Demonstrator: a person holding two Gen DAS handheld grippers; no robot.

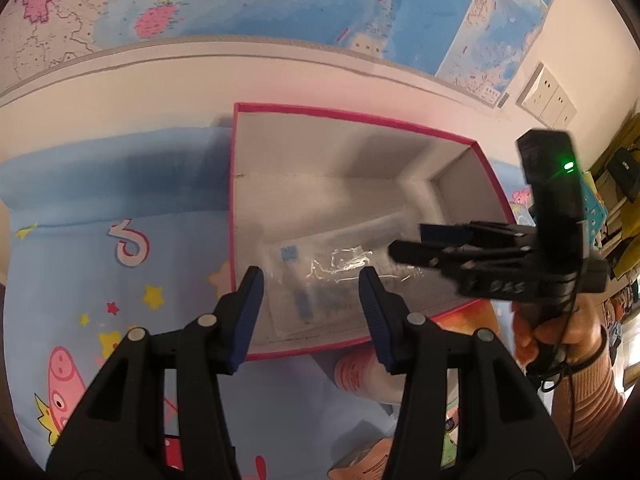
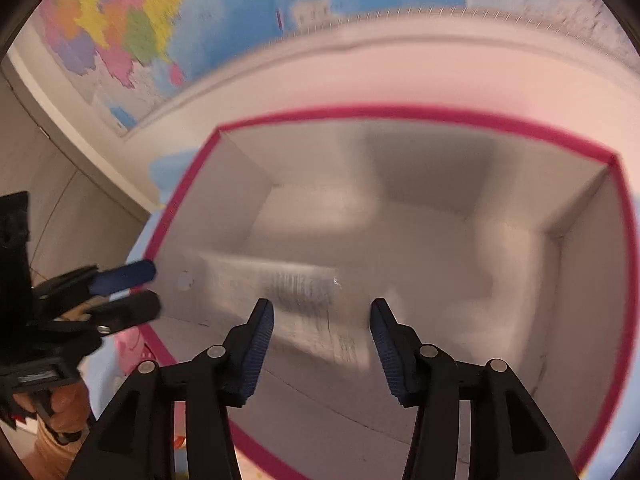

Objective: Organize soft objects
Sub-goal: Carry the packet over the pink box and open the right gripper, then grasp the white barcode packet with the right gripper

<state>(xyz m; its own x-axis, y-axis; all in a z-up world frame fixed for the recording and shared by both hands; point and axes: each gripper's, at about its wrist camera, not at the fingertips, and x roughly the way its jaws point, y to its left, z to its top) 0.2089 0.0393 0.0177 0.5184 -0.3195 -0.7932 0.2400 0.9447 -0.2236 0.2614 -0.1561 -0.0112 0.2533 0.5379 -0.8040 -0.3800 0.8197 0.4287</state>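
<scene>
A box with a pink rim [image 1: 352, 118] and a grey inside stands on the bed. A clear plastic packet [image 1: 328, 280] with a blue label lies flat on its floor. My left gripper [image 1: 311, 276] hangs over the box's near edge, open, with nothing between its fingers. My right gripper [image 1: 420, 242] reaches in from the right over the packet, its fingers apart. In the right wrist view the box [image 2: 400, 112] fills the picture. There the right gripper [image 2: 322, 306] is open above the blurred packet [image 2: 296, 284], not gripping it, and the left gripper [image 2: 136, 292] shows at the left rim.
A blue cartoon bedsheet [image 1: 100, 260] lies under the box. A pinkish tube [image 1: 360, 376] and an orange-pink packet [image 1: 360, 460] lie in front of the box's near edge. A wall map [image 1: 280, 0] and wall sockets [image 1: 548, 96] are behind, with cluttered shelves [image 1: 624, 184] at the right.
</scene>
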